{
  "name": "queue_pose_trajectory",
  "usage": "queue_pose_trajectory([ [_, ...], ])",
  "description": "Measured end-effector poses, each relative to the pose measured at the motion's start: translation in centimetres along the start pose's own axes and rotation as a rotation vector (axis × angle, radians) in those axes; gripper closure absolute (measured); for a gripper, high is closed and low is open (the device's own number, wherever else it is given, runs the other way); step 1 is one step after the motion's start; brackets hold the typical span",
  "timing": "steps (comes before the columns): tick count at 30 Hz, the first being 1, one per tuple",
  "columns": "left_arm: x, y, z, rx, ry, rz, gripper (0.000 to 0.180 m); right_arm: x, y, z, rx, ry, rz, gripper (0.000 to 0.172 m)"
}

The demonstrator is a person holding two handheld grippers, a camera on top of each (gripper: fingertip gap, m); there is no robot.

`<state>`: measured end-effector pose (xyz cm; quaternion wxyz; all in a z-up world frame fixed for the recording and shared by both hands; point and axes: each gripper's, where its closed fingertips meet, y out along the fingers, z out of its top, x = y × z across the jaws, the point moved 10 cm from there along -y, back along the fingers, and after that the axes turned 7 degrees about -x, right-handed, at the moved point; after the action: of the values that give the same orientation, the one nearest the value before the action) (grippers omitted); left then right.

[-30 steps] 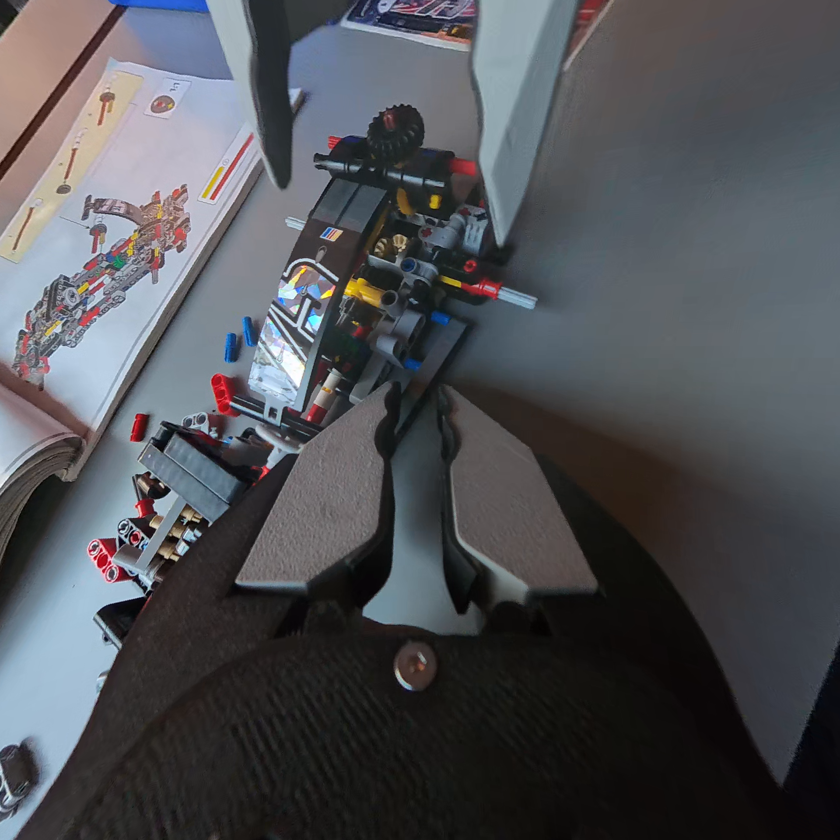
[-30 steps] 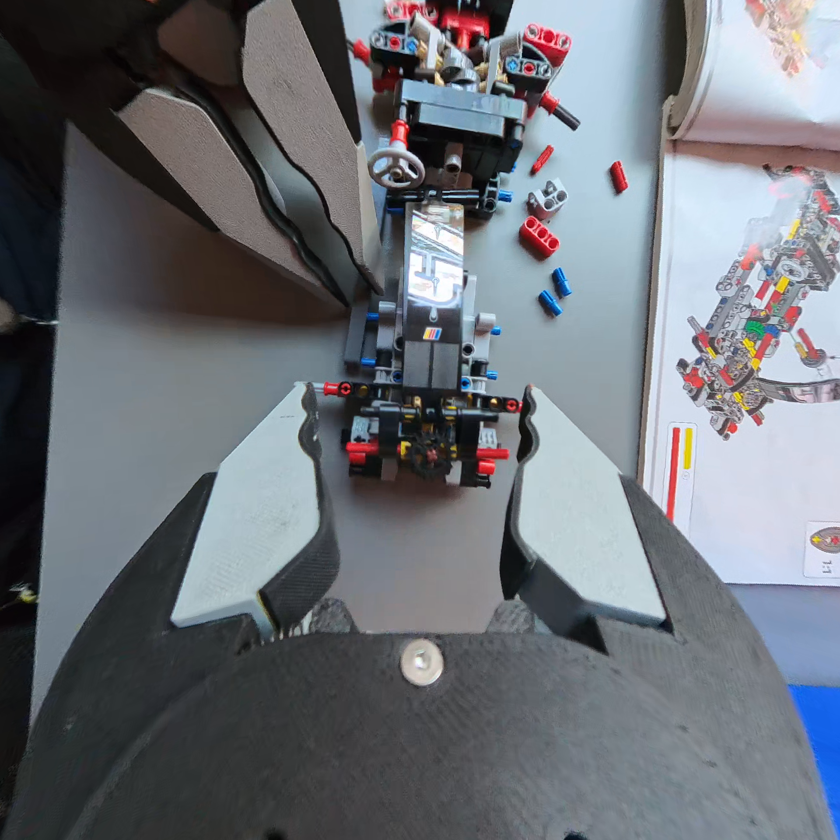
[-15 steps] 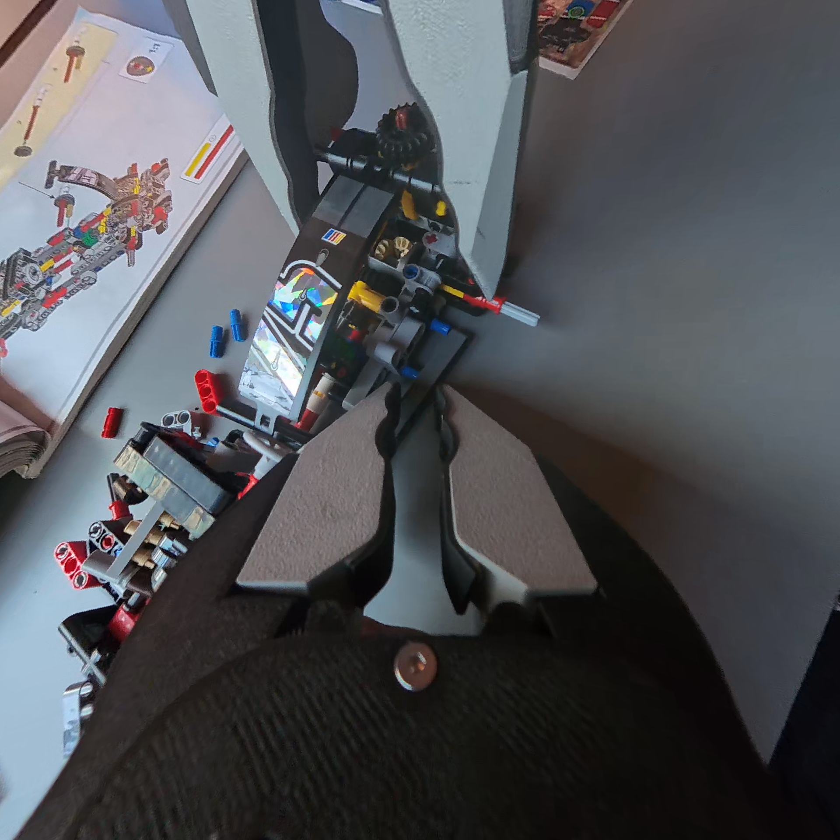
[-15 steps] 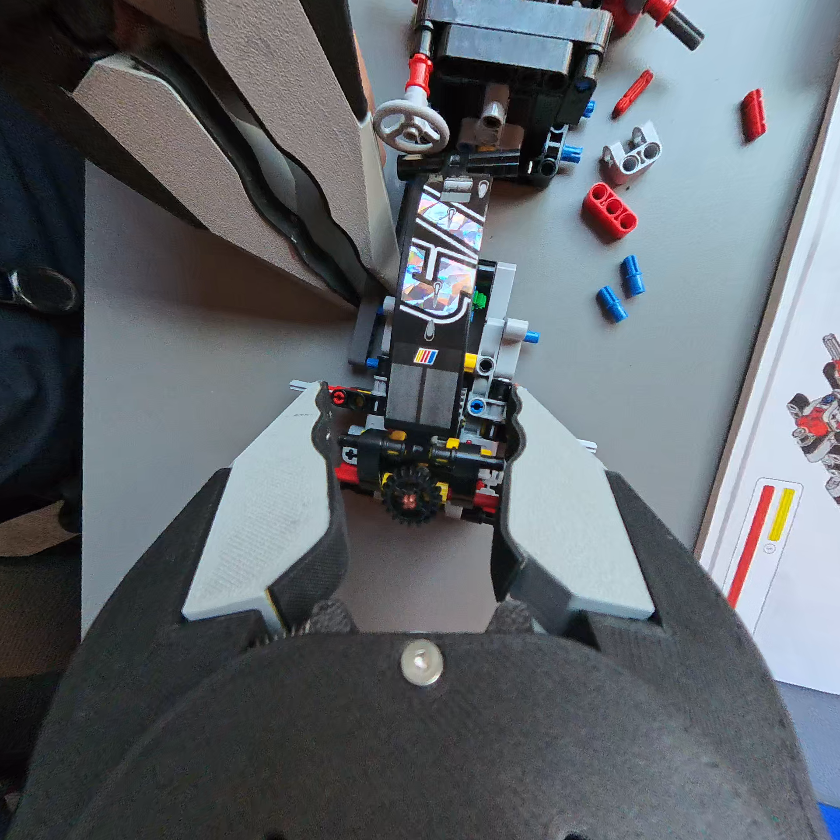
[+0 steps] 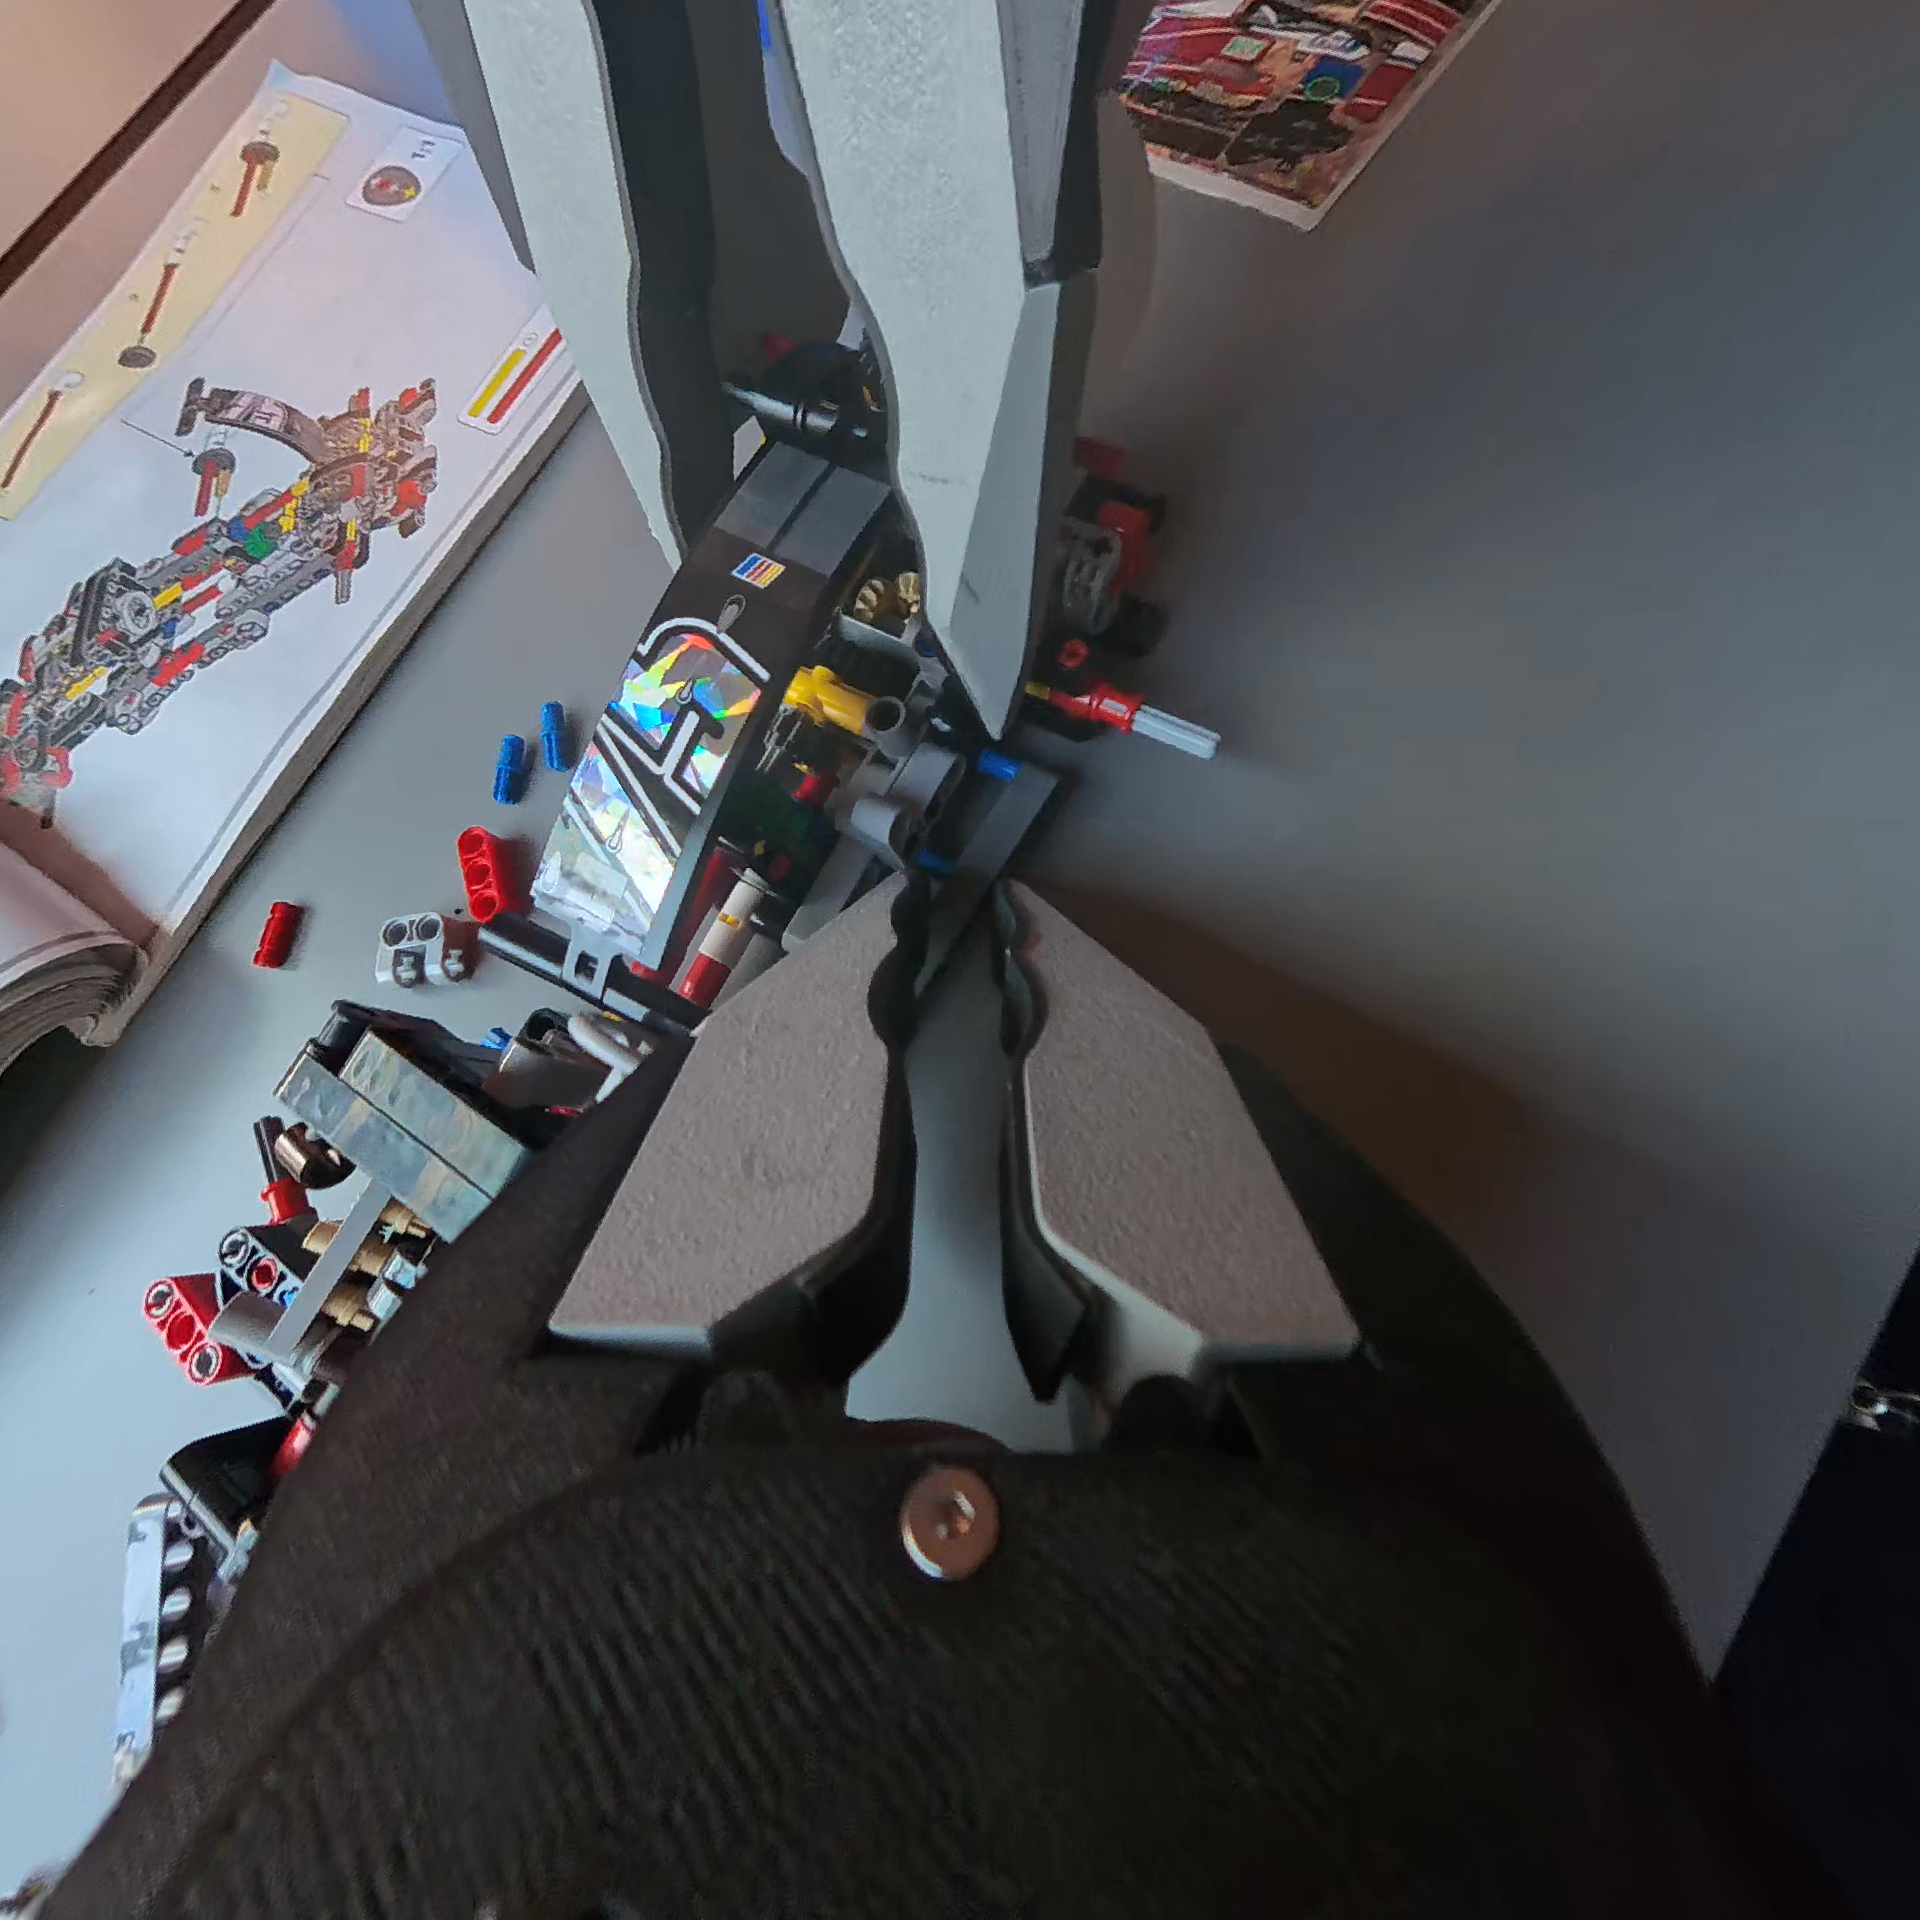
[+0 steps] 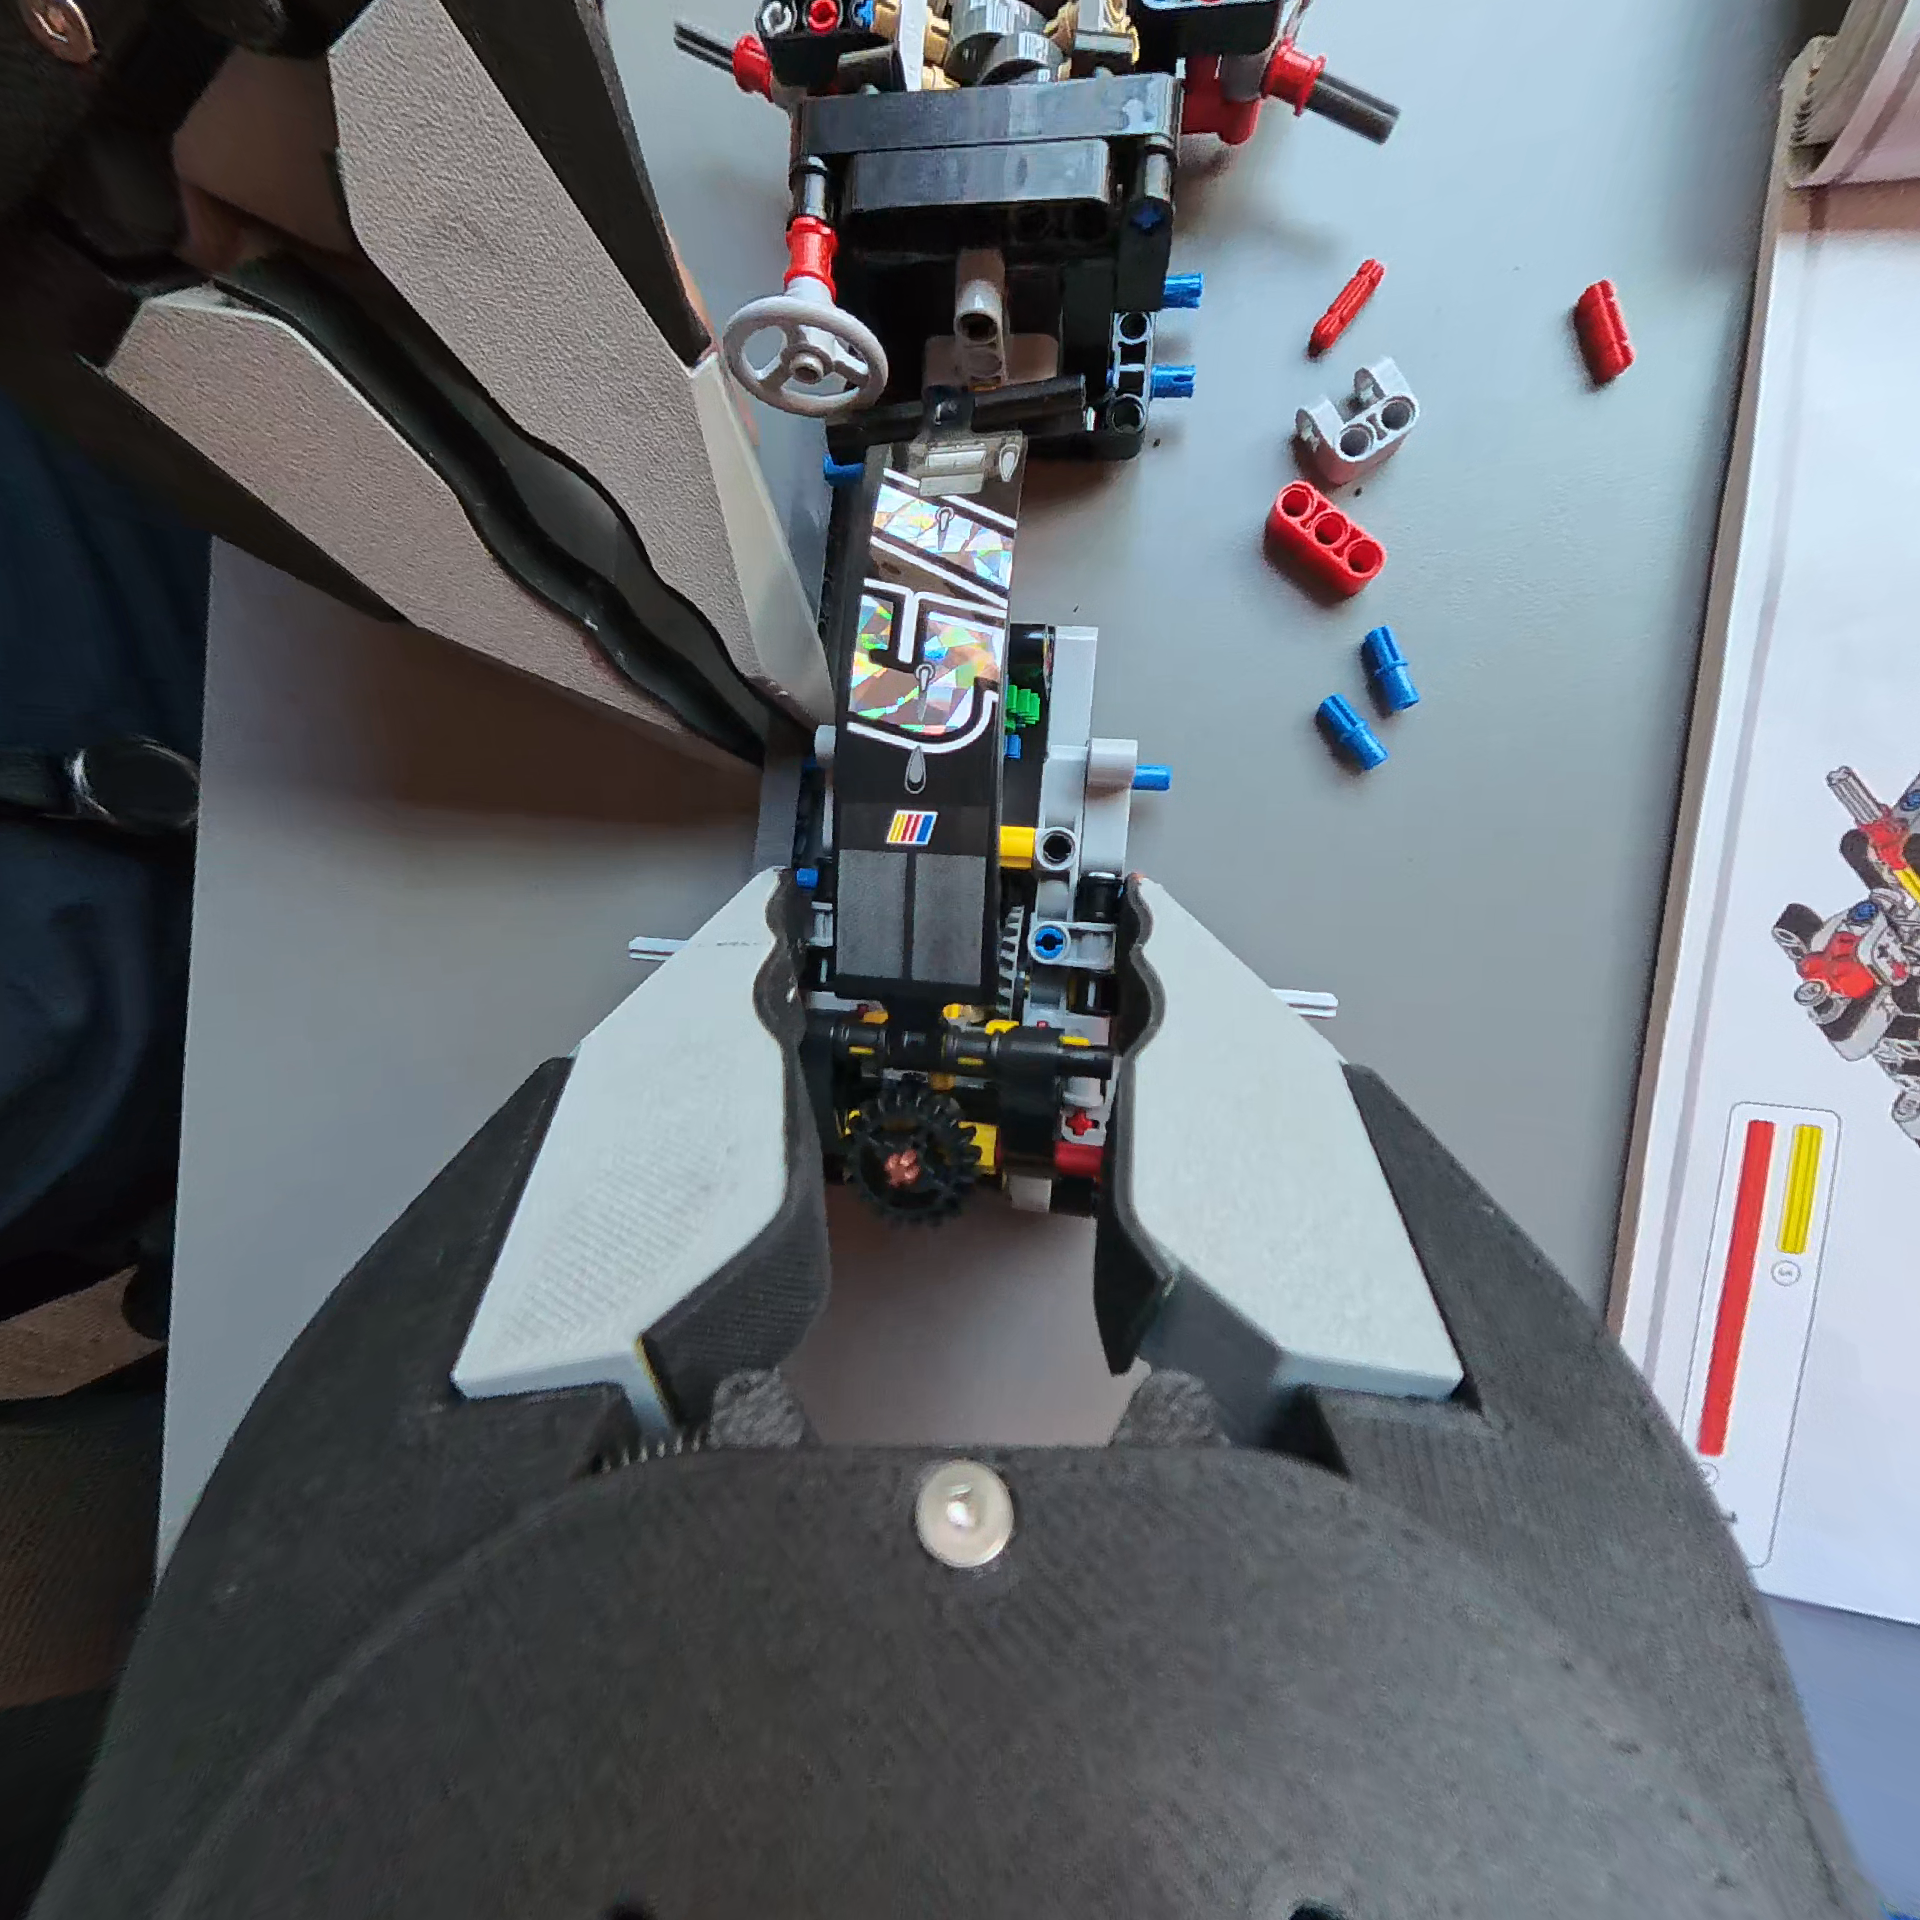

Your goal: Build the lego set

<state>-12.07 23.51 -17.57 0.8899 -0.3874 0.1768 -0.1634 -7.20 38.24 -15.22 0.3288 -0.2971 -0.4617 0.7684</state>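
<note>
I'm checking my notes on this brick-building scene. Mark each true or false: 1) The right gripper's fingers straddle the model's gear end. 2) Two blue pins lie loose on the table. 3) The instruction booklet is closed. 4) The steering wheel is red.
1) True: the right gripper has the brick car model between its fingers.
2) True: two blue pins lie beside it.
3) False: the instruction booklet lies open.
4) False: the steering wheel is light grey.

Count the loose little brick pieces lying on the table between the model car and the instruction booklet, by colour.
Blue pins: 2
Red pieces, a three-hole beam, a small connector and a thin pin: 3
Grey connector: 1
Total: 6
</note>
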Motion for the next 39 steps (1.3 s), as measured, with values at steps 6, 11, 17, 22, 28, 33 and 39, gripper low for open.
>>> queue_pose_trajectory([
  [6, 0.2, 0.1, 0.1, -0.018, -0.035, 0.029, 0.172, -0.6, 0.5, 0.2, -0.007, -0.004, -0.007, 0.098],
  [11, 0.1, 0.1, 0.1, -0.02, -0.065, 0.028, 0.172, -1.8, 1.7, 0.3, -0.104, -0.048, -0.114, 0.084],
  [17, 0.5, 0.3, 0.3, -0.026, -0.043, 0.083, 0.172, -1.9, 1.0, 0.7, -0.11, -0.024, -0.124, 0.084],
  [22, 0.1, 0.4, 0.4, -0.021, -0.113, 0.011, 0.172, -2.3, 1.5, 0.9, -0.228, 0.012, -0.199, 0.088],
  [28, 0.2, 0.5, 0.4, -0.033, -0.105, 0.028, 0.172, -3.0, 1.3, 1.0, -0.207, 0.018, -0.329, 0.091],
  [33, -0.2, 0.6, 0.4, -0.026, -0.149, -0.019, 0.172, -2.9, 1.3, 0.8, -0.2, 0.016, -0.314, 0.093],
  [39, -0.5, 0.5, 0.3, -0.015, -0.18, -0.036, 0.172, -2.7, 1.3, 1.1, -0.216, -0.037, -0.29, 0.096],
])
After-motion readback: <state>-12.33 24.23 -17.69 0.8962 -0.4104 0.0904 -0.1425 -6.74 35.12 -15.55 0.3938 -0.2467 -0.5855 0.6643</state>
